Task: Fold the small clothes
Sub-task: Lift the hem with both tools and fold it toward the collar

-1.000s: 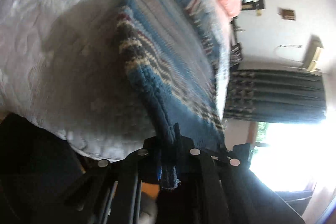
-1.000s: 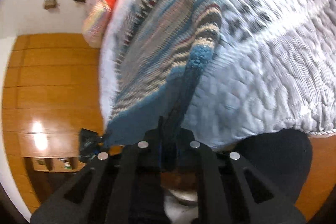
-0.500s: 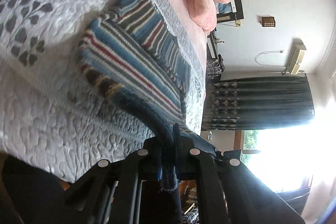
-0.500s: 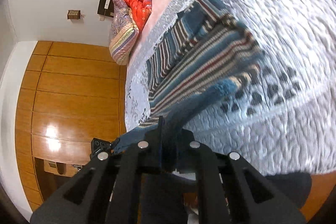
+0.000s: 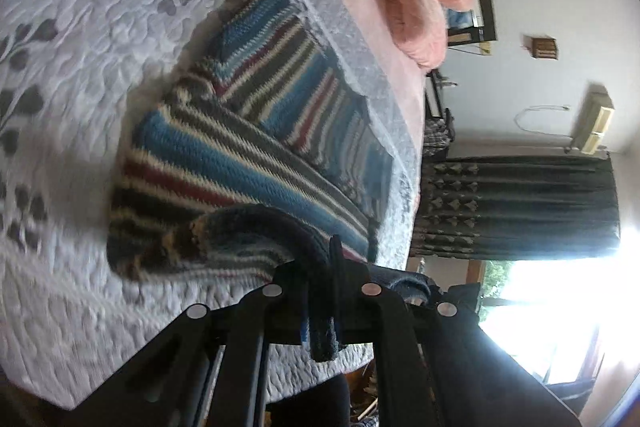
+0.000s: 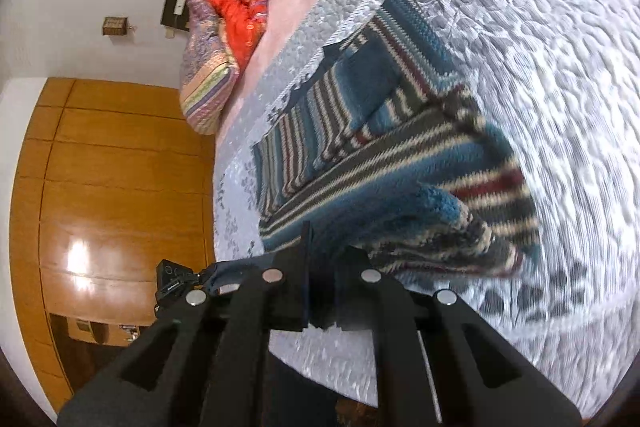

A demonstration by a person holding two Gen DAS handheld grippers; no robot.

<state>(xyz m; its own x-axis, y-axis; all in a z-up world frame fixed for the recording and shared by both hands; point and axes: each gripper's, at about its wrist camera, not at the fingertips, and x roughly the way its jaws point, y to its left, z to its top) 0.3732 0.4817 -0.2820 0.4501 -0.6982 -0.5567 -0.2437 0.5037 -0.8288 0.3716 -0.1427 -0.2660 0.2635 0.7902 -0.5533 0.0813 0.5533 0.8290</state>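
Both grippers are clamped tight on one dark blue edge of the striped knit sweater [image 5: 256, 155], and it's a two-handed carry! Left gripper [image 5: 326, 291] has its jaws pinched shut on the hem, a tuft of wool poking out behind them; right gripper [image 6: 320, 291] is closed the same way on the far end of that edge. The rest of the sweater lies on the quilted bedspread [image 5: 100, 7], near the bed's edge, the held hem curling up and over the body.

Now the risk: that thick, stretchy knit could drag the lower layer along, so the fold may land crooked or bunch into a lump. If one hand runs ahead, I'd expect a skewed edge. Loose wool could also slip from one grip.

Motion blur smears the near cloth, so exact layering is hard to read. The grip points themselves sit hidden behind the black fingers, and the sleeves can't be told apart.
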